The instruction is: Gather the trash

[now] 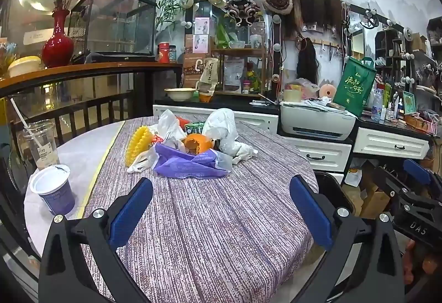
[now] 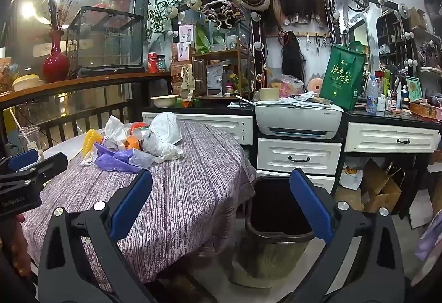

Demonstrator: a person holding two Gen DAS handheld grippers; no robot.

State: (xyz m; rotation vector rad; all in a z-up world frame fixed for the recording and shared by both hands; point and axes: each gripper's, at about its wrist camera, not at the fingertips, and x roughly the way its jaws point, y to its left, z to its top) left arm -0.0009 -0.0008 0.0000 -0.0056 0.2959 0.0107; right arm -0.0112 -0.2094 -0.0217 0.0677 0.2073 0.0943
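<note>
Trash pile: one heap in the middle of the round table, on the striped purple cloth, well ahead of both grippers.
Purple bag: one purple plastic bag at the front of the heap, crumpled flat.
Orange peel: one orange peel that rests on the purple bag.
White mask: one white face mask on the right side of the heap, touching crumpled white plastic below it.
Yellow item: one yellow spiky thing on the left edge of the heap (what it is I cannot tell).
Cups: two, both left of the heap and apart from it; one purple paper cup near the table edge, one clear plastic cup with a straw behind it.
Bin: one dark trash bin on the floor just beside the table, on its right, with nothing visible inside.
Left gripper: wide open, holds nothing, above the cloth.
Right gripper: wide open, holds nothing; its right finger is in front of the bin.
Behind: one white printer on the white drawers, one green bag next to it.
</note>
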